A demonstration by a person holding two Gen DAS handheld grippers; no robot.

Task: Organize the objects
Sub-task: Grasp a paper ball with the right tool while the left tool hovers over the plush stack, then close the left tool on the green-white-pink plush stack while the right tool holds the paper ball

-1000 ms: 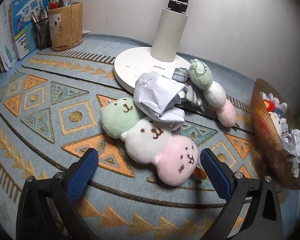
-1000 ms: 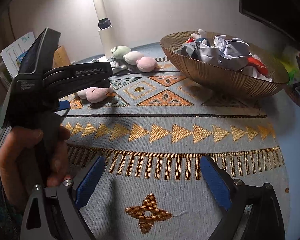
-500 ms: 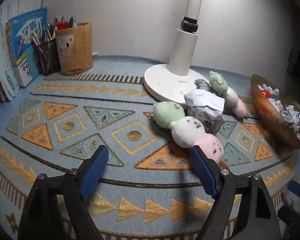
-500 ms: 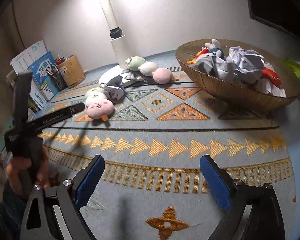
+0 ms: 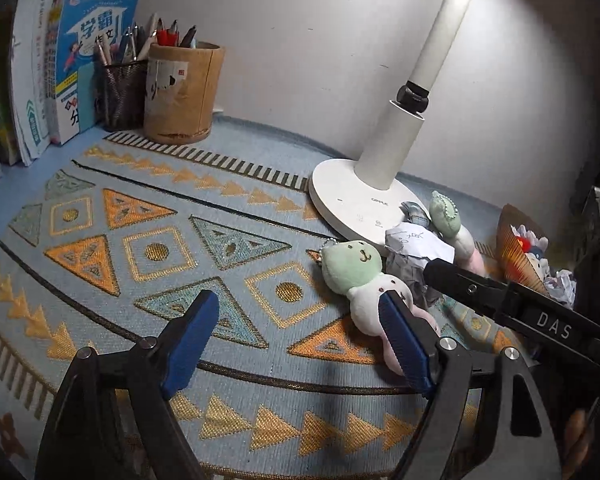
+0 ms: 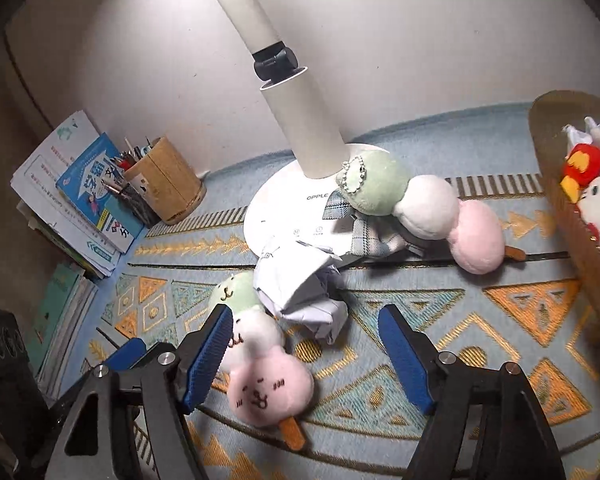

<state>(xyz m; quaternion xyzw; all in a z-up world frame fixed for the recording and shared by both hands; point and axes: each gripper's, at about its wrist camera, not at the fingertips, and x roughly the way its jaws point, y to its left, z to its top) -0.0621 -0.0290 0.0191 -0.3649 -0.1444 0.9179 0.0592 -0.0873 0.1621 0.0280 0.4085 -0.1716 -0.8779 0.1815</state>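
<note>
A plush dango toy point(image 6: 260, 344) of green, white and pink balls on a stick lies on the patterned mat; it also shows in the left wrist view point(image 5: 360, 280). A crumpled white paper point(image 6: 300, 284) lies against it. A second plush dango point(image 6: 420, 208) and a plaid cloth point(image 6: 364, 232) rest by the lamp base. My right gripper point(image 6: 304, 356) is open, hovering just over the near plush and the paper. My left gripper point(image 5: 300, 336) is open and empty, above the mat left of the plush. The right gripper's body point(image 5: 520, 312) crosses the left wrist view.
A white desk lamp point(image 6: 300, 148) stands at the back. A woven bowl point(image 6: 572, 208) holding small toys and crumpled paper sits at the right. A brown pen holder point(image 5: 180, 92), a mesh pen cup point(image 5: 122, 92) and books point(image 5: 72, 64) stand at the back left.
My right gripper moved forward and left, close over the plush and paper. My left gripper drew back and left; the plush now sits at its right finger.
</note>
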